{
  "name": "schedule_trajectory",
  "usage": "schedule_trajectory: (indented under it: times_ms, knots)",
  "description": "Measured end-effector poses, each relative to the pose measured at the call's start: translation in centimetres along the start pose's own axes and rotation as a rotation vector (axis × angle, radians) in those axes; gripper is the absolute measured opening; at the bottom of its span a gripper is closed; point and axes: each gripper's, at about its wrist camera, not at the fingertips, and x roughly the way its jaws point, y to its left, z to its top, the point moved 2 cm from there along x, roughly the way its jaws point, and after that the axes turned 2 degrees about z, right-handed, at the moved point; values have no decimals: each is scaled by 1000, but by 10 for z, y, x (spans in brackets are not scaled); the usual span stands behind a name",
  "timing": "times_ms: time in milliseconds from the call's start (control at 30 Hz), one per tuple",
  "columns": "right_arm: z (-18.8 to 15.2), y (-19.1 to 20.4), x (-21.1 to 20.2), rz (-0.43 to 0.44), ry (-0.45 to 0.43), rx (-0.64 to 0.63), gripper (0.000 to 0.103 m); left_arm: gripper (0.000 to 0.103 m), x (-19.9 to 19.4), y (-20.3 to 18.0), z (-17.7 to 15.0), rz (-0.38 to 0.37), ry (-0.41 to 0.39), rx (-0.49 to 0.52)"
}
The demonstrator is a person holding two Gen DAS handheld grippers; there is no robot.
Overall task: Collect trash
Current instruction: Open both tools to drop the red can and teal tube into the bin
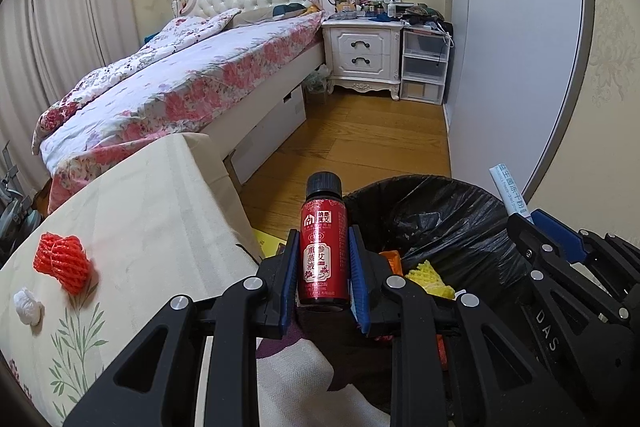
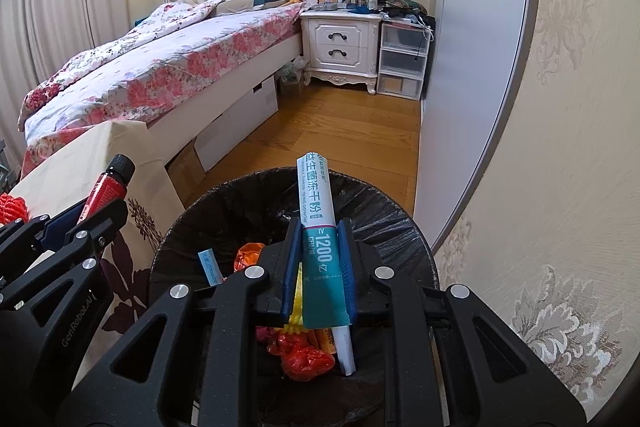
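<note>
My left gripper [image 1: 322, 263] is shut on a small red bottle [image 1: 322, 251] with a black cap, held upright beside the left rim of a bin lined with a black bag [image 1: 440, 211]. My right gripper [image 2: 320, 267] is shut on a long white and teal sachet [image 2: 318, 223], held above the bin [image 2: 380, 211]. The bin holds a yellow foam net [image 1: 428, 277], red and orange wrappers [image 2: 304, 351] and a blue sachet [image 2: 210, 267]. A red foam net [image 1: 64, 263] and a white crumpled wad [image 1: 27, 306] lie on the cream tablecloth [image 1: 152, 211]. The bottle also shows in the right wrist view [image 2: 106, 187].
A bed with a floral quilt [image 1: 180, 75] stands behind the table. A white nightstand [image 1: 364, 51] and plastic drawers [image 1: 424, 67] stand at the far wall. A grey wardrobe [image 1: 520, 47] runs along the right. Wooden floor [image 1: 360, 139] lies between them.
</note>
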Motion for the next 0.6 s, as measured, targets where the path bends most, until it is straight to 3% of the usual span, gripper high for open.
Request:
schedule_trajectory:
  times_ms: [67,133,367,433,600]
  knots:
    - [0,0,1,1,1,1,23,30,1,1,0,-1,6,-4]
    - [0,-1,0,-7,-3,2,25,48,1,1,-1,5,7,-11]
    - [-1,-1,-1,-22,-6,3,29,64,-1,4,-1,13,4,-26]
    - [0,0,-3,-29,-14,1,39,68,-2,5,-2,16,3,-27]
    - [1,0,-6,-41,-24,-1,46,72,-2,11,-3,28,6,-35]
